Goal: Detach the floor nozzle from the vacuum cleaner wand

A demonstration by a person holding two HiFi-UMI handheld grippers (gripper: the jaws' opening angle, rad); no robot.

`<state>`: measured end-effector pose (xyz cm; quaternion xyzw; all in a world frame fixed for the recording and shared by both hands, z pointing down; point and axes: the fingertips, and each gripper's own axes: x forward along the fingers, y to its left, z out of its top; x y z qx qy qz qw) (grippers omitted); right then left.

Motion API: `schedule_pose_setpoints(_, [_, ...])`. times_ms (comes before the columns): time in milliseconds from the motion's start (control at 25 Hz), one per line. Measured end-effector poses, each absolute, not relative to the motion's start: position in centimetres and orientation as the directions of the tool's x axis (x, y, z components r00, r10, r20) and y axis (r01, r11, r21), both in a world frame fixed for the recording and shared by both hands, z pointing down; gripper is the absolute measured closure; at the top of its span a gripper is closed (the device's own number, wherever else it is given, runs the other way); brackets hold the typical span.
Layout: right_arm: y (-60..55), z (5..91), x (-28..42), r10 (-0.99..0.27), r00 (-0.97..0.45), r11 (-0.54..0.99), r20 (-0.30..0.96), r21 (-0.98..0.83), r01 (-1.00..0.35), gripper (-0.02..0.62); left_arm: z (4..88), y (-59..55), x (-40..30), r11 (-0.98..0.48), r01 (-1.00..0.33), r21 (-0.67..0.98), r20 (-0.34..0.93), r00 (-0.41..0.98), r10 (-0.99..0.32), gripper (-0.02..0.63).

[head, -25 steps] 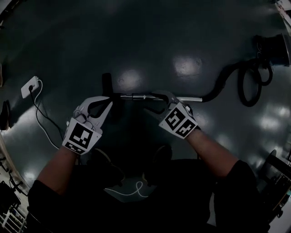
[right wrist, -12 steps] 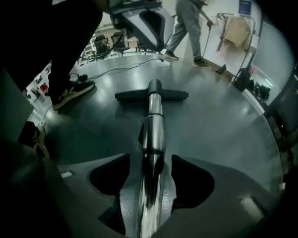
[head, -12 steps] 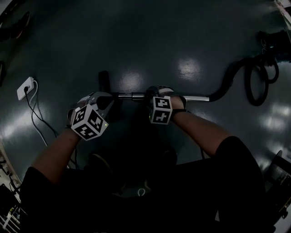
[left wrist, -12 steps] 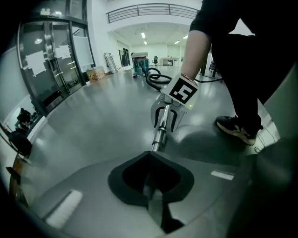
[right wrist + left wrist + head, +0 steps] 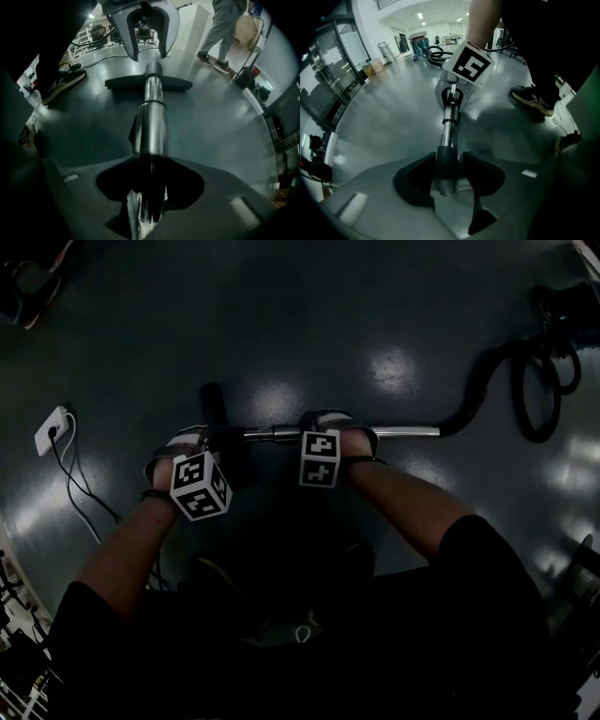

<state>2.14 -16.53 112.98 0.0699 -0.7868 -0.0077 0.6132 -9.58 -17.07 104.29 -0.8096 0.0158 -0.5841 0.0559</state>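
The vacuum wand (image 5: 394, 432) lies flat on the floor, a chrome tube (image 5: 449, 126) that runs left into the black floor nozzle (image 5: 212, 401). My left gripper (image 5: 214, 439) points down over the nozzle's black neck (image 5: 445, 164). Its jaws are opening: the neck sits between them with a thin gap on one side. My right gripper (image 5: 323, 423) straddles the chrome tube (image 5: 151, 122) a little farther along. Its jaws are closing, and the tube fills the space between them. In the right gripper view the nozzle head (image 5: 147, 83) lies crosswise beyond the left gripper (image 5: 148, 56).
A black hose (image 5: 487, 381) curves from the wand's right end to the vacuum body (image 5: 567, 306) at the top right. A white socket with a cable (image 5: 49, 430) lies at the left. My shoes (image 5: 58, 84) stand close by, and another person (image 5: 220, 28) stands farther off.
Both grippers have come down from above the wand and rolled to point down at it. The left one was shut beside the nozzle and now stands around its neck.
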Motion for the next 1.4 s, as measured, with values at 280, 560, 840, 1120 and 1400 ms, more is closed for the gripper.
schedule_pose_setpoints(280, [-16.1, 110.3, 2.3, -0.108, -0.255, 0.990, 0.961, 0.080, -0.117, 0.443, 106.4, -16.8, -9.8, -0.966, 0.179, -0.187, 0.964, 0.225, -0.145, 0.337])
schedule_pose_setpoints(560, [-15.7, 107.3, 2.0, -0.121, -0.249, 0.988, 0.961, 0.091, -0.128, 0.445, 106.1, -18.4, -9.8, -0.923, 0.254, -0.288, 0.952, 0.184, -0.246, 0.456])
schedule_pose_setpoints(840, [-16.0, 106.7, 2.3, -0.105, -0.238, 0.990, 0.966, 0.080, -0.115, 0.445, 105.5, -17.9, -9.6, -0.973, 0.196, -0.119, 0.986, 0.138, -0.093, 0.474])
schedule_pose_setpoints(1120, [-16.7, 105.2, 1.7, -0.155, -0.248, 0.986, 0.956, 0.136, -0.095, 0.445, 103.2, -16.1, -10.0, -0.962, 0.116, 0.247, 0.957, 0.130, 0.261, 0.480])
schedule_pose_setpoints(1400, [-16.7, 105.7, 1.7, -0.091, -0.265, 0.989, 0.960, 0.056, -0.137, 0.448, 103.5, -17.8, -9.9, -0.989, 0.146, -0.009, 0.995, 0.097, 0.005, 0.485])
